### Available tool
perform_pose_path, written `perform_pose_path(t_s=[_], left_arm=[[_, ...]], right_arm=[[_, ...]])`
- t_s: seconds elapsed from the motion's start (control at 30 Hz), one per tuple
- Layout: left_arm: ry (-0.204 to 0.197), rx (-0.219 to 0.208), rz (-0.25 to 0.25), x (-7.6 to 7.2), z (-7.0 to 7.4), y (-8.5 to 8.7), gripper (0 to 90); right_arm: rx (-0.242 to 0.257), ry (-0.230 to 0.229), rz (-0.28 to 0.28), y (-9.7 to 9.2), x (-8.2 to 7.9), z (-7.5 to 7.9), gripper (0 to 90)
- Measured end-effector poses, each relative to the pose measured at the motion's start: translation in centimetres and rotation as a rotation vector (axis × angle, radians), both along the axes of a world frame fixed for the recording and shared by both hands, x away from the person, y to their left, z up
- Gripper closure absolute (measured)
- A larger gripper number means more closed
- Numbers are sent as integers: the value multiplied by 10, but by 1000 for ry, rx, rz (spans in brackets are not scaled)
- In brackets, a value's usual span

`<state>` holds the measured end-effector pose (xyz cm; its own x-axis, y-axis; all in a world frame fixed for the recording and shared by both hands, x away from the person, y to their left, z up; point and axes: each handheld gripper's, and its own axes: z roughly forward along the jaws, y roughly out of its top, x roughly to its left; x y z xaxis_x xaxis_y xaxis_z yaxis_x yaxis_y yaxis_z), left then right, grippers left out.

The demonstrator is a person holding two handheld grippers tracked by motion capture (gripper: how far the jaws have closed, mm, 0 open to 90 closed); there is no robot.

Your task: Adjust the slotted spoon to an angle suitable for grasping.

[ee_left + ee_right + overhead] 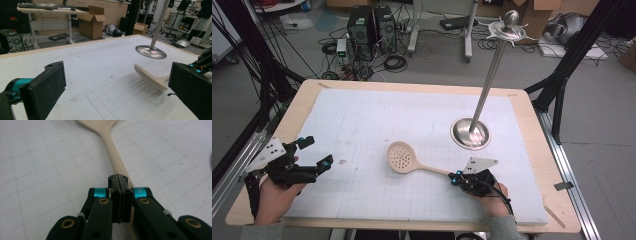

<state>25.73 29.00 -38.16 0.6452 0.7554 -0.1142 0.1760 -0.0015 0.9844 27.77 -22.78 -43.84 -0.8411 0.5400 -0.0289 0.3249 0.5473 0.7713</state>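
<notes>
A beige slotted spoon (402,158) lies on the white foam board (362,120), bowl toward the middle, handle running right and toward me. My right gripper (457,177) sits at the handle's near end. In the right gripper view its jaws (121,180) are pressed together, and the spoon handle (113,150) passes under them; I cannot tell whether they touch it. My left gripper (318,151) stands open at the board's left edge with nothing between its pads. In the left gripper view the spoon (150,77) lies beyond the wide gap between those jaws (116,77).
A metal stand with a round base (470,134) and a tall pole rises at the right back of the board; its base (151,52) is beyond the spoon. The wooden table rim (412,86) frames the board. Cables, computers and boxes lie on the floor behind.
</notes>
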Motion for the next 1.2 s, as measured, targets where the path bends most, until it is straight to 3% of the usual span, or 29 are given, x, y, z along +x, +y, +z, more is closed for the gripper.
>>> perform_pose_path(t_s=[0.17,0.27,0.57,0.63,0.7,0.87,1.03,1.2], left_arm=[[-2,4,4,-2,0,2,18],[0,6,8,-4,0,3,18],[3,1,21,-8,0,9,18],[-2,-3,23,-10,1,10,18],[-6,-4,24,-10,2,11,18],[-1,-5,35,-12,1,14,18],[-5,-7,36,-12,2,15,18],[-2,-10,37,-12,1,16,18]], right_arm=[[16,-10,-35,-3,7,-3,900],[-13,-7,-55,0,13,-8,900],[-14,-9,-98,1,23,-10,900],[35,12,-93,3,22,-7,900],[79,4,-81,10,21,-1,900],[78,-33,-65,42,27,8,900],[60,-12,-39,67,39,2,900],[69,2,-67,75,49,-2,900]])
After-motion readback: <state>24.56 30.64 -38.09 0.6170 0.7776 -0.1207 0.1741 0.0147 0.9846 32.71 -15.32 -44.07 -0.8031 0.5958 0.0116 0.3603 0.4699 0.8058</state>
